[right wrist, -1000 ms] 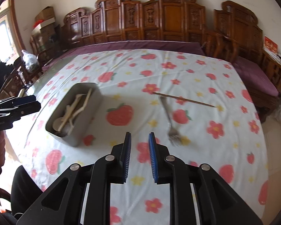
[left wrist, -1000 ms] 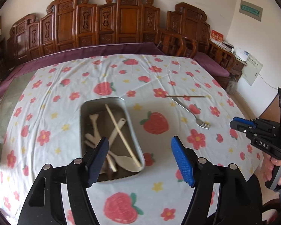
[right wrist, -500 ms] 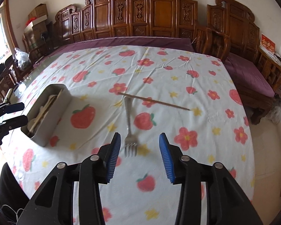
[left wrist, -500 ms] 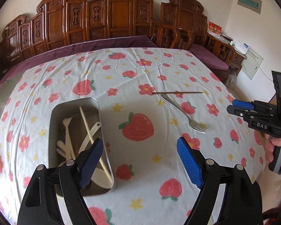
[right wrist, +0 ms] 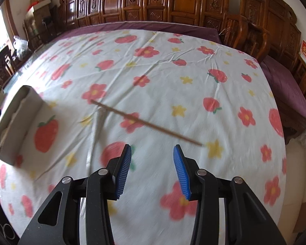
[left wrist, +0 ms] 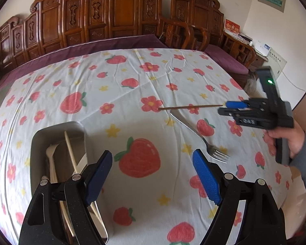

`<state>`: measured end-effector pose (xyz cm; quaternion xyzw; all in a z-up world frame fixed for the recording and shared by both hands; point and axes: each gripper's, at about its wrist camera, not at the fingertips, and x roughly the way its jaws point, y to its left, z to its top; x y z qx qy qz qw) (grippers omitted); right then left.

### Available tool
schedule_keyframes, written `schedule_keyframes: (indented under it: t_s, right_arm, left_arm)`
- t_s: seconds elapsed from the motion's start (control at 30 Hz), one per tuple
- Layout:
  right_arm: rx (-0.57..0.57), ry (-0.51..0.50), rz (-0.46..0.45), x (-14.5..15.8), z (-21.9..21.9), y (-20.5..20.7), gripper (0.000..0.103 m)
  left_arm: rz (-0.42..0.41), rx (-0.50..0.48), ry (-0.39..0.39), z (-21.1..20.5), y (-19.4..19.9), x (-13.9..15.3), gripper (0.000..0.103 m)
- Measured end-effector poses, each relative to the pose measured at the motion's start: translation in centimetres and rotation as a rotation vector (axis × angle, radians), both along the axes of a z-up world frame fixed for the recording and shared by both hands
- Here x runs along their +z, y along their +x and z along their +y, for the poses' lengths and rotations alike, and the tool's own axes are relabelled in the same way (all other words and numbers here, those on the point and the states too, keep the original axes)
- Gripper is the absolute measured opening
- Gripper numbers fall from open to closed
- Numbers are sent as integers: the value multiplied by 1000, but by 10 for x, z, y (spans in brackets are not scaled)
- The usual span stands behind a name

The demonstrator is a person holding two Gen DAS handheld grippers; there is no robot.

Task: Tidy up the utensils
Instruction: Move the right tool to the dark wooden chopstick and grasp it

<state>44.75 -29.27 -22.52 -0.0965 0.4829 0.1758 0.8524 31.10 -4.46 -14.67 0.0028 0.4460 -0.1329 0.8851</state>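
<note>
The right gripper (right wrist: 151,163), jaws apart, hovers at the near end of the brown chopstick (right wrist: 146,122), likely lining up a pick. The left gripper (left wrist: 153,175) (also spread, empty) waits beside the metal tray (left wrist: 57,130). Only the left view shows the tray's utensils and the fork (left wrist: 200,136) tines sharply.

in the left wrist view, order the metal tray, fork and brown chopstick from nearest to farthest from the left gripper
1. metal tray: lower left, its near end runs under the left gripper by the left finger.
2. fork: ahead and to the right on the cloth, tines toward the camera.
3. brown chopstick: farthest, lying crosswise just beyond the fork's handle end.
</note>
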Motion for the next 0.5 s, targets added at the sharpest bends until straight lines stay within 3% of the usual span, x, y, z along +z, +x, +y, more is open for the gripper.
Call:
schedule_keyframes:
  t_s: [0.5]
  right_arm:
    - [49,-39,77,-33,4,55,45]
  left_arm:
    - [26,-37,-5,-3,22,-16,78]
